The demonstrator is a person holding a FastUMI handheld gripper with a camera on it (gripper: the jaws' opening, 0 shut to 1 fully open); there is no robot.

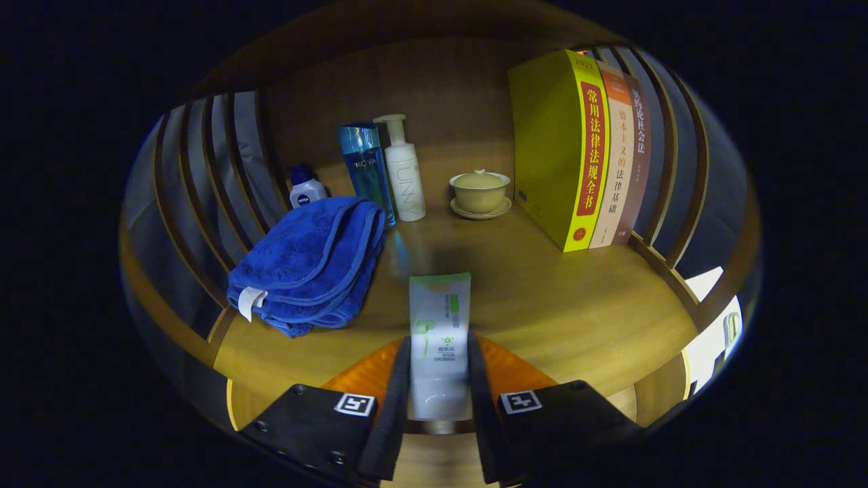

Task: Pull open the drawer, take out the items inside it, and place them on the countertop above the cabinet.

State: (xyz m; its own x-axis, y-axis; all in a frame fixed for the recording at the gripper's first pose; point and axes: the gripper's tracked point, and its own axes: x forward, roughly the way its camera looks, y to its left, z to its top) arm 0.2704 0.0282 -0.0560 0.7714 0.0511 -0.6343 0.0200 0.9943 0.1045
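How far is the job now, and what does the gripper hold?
The gripper is shut on a white tube, held above the wooden countertop, so the tube looks taken out already. In hand: setting it down, perhaps ahead of the blue towel. Whether other items remain cannot be told.

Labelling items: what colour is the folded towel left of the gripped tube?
Blue folded terry towel, white tag; gripper view. Gripper holds the white tube.

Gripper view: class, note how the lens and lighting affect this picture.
Gripper view: fisheye bends the wooden slats and countertop edge into curves; warm dim light; the white tube, clamped in the gripper, casts a soft shadow ahead; daylight glares beyond the books.
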